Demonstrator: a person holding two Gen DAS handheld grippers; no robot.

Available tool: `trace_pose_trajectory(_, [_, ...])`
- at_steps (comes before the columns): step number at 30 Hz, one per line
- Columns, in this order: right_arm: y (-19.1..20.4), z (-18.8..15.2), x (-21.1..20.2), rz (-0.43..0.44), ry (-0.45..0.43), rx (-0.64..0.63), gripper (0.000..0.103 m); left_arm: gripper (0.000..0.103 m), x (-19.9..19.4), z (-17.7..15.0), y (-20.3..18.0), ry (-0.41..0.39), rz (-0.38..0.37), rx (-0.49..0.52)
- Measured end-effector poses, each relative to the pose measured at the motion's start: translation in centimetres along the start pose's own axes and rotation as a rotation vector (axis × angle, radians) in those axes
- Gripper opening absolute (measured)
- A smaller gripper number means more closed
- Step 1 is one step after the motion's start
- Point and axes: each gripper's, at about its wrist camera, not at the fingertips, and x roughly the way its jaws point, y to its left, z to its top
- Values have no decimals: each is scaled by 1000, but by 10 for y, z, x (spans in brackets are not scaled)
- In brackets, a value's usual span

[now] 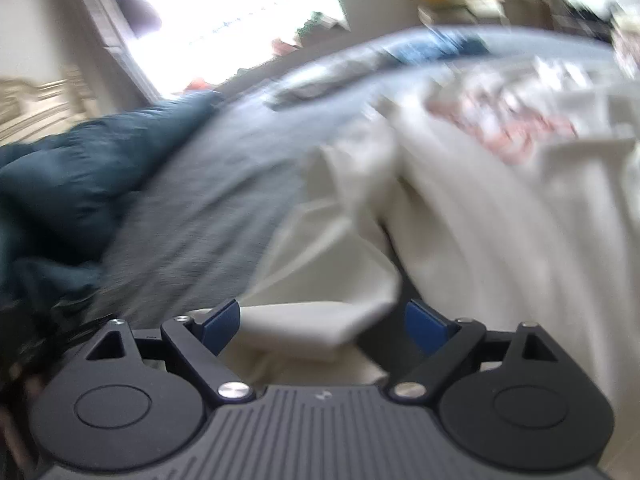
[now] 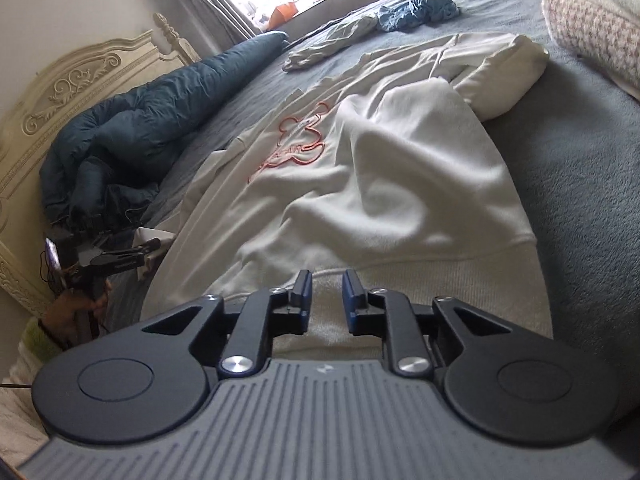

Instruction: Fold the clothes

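Observation:
A cream sweatshirt (image 2: 360,184) with an orange outline print (image 2: 296,144) lies spread on the grey bed cover (image 2: 580,200). My right gripper (image 2: 328,276) hovers at its ribbed hem, jaws a narrow gap apart; the pads do not press the cloth. In the blurred left wrist view, my left gripper (image 1: 323,304) stands wide open over a folded edge of the sweatshirt (image 1: 480,220), with cloth lying between the blue pads (image 1: 224,316) untouched. The right wrist view shows the left gripper (image 2: 120,258) at the shirt's left edge, held by a hand (image 2: 76,304).
A dark teal duvet (image 2: 132,132) is bunched along the carved cream headboard (image 2: 68,88). A crumpled blue garment (image 2: 420,10) and a pale grey one (image 2: 332,42) lie farther up the bed. Stacked blankets (image 2: 592,32) sit at the upper right.

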Motion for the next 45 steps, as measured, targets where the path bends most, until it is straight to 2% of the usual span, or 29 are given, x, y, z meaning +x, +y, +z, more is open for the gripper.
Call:
trace_pose_trajectory(2, [-4, 0, 5, 5, 9, 18, 18, 91, 23, 1, -3, 54, -26, 30])
trace_pose_trajectory(3, [-4, 0, 7, 5, 10, 21, 19, 91, 28, 3, 1, 56, -38, 0])
trace_pose_trajectory(5, [-4, 1, 11, 5, 12, 24, 19, 72, 39, 9, 13, 64, -58, -73])
trace_pose_trajectory(7, [-3, 1, 13, 5, 11, 21, 19, 28, 47, 16, 27, 82, -47, -139])
trace_pose_trajectory(9, [-4, 2, 16, 4, 14, 22, 19, 13, 54, 24, 39, 94, -24, -186])
trace_pose_trajectory(11, [-5, 2, 18, 0, 19, 28, 20, 12, 57, 32, 53, 87, 40, -203])
trace_pose_trajectory(16, [-6, 6, 21, -25, 25, 32, 20, 11, 71, 67, 117, 45, 264, -234])
trace_pose_trajectory(20, [-3, 10, 25, -54, 29, 27, 20, 11, 99, 96, 178, 48, 436, -274])
trace_pose_trajectory(24, [-4, 12, 33, -82, 41, 41, 20, 13, 143, 113, 215, 68, 502, -349])
trace_pose_trajectory(26, [-5, 11, 39, -99, 53, 51, 20, 20, 171, 113, 212, 125, 525, -322])
trace_pose_trajectory(28, [-5, 11, 41, -111, 60, 54, 20, 36, 199, 108, 202, 202, 558, -259])
trace_pose_trajectory(31, [-5, 13, 41, -118, 60, 53, 20, 47, 216, 90, 190, 275, 584, -180])
trace_pose_trajectory(34, [-3, 12, 41, -117, 61, 47, 21, 60, 207, 73, 202, 288, 598, -204])
trace_pose_trajectory(38, [-1, 8, 41, -92, 52, 45, 23, 62, 160, 71, 235, 290, 628, -306])
trace_pose_trajectory(41, [1, 4, 36, -52, 35, 44, 25, 69, 103, 78, 256, 251, 634, -363])
trace_pose_trajectory(43, [3, 2, 30, -29, 21, 36, 25, 71, 58, 86, 262, 199, 616, -389])
trace_pose_trajectory(45, [4, 0, 25, -4, 8, 32, 26, 71, 8, 97, 253, 135, 633, -360])
